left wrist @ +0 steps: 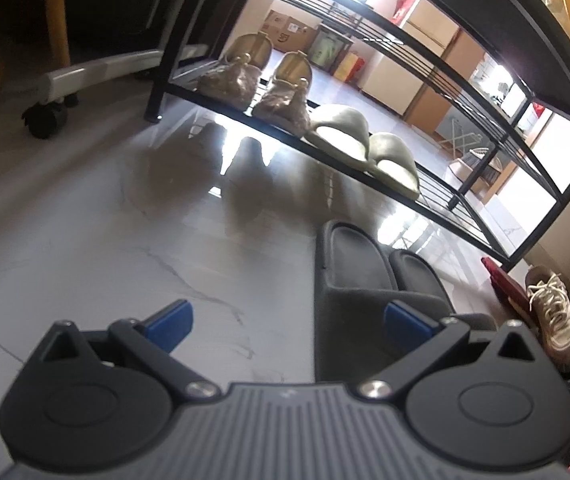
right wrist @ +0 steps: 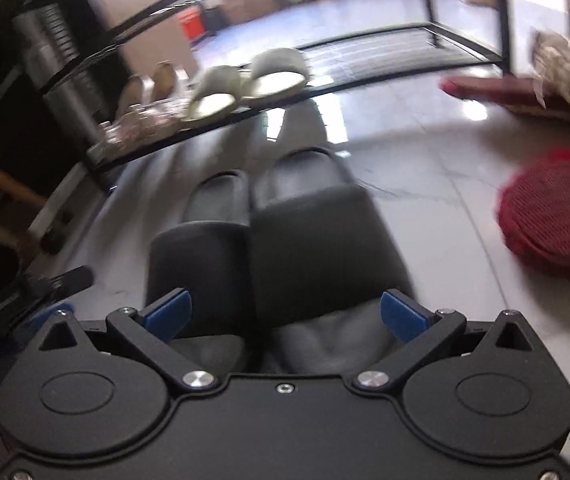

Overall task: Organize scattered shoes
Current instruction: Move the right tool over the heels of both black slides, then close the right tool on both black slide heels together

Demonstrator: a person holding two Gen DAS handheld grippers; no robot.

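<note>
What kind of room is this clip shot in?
Probably a home entryway or living area. A black metal shoe rack stands on a glossy marble-look tile floor, with pale slippers on its bottom shelf, dark grey slippers on the floor in front, and cardboard boxes behind.

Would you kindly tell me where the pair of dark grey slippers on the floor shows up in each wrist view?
Left wrist view: the dark grey slippers lie right of centre on the floor, beyond the right blue finger of the left tongs.
Right wrist view: the slippers fill the centre, directly ahead of the open right tongs.
Shared landmark: the pale slippers on the black rack's lowest shelf.
</note>
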